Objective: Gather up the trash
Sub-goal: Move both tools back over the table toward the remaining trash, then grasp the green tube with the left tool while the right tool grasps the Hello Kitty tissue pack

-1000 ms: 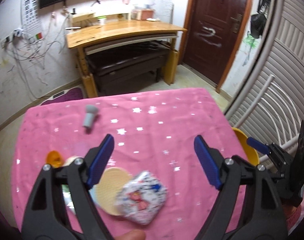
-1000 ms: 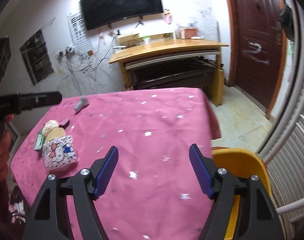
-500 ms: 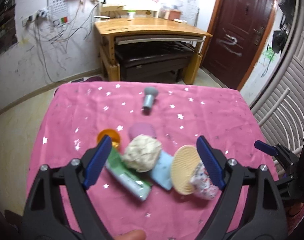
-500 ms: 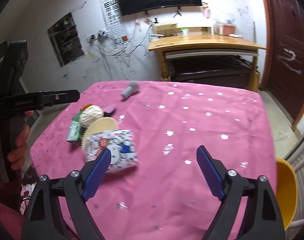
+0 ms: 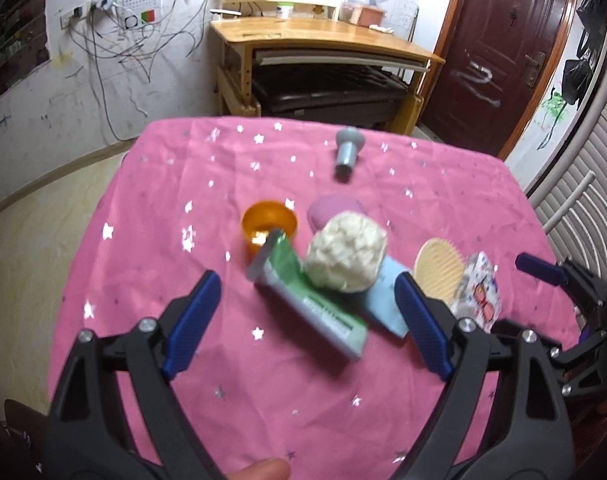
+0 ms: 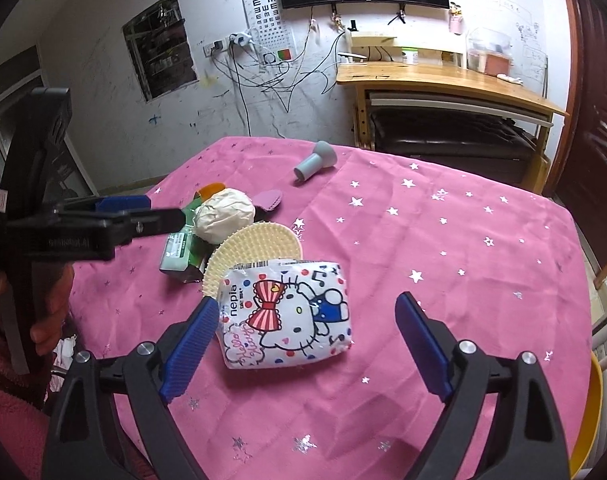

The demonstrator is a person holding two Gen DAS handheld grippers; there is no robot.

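Both wrist views, approach phase. The left gripper has swung across the desk, so the litter that a second ago lay low and to its left now sits just ahead of its fingers: a green wrapper between the spread jaws, a crumpled paper ball just beyond it, an orange cap farther ahead to the left. The jaws touch nothing.

The right gripper has likewise closed in; the cartoon tissue pack, earlier far off to its left, now lies between its jaws, which are opening, the left pad close beside the pack and not visibly pressing it. A ridged yellow disc leans just beyond the pack.

Nothing is collected yet; both grippers appear lined up for a first pick.
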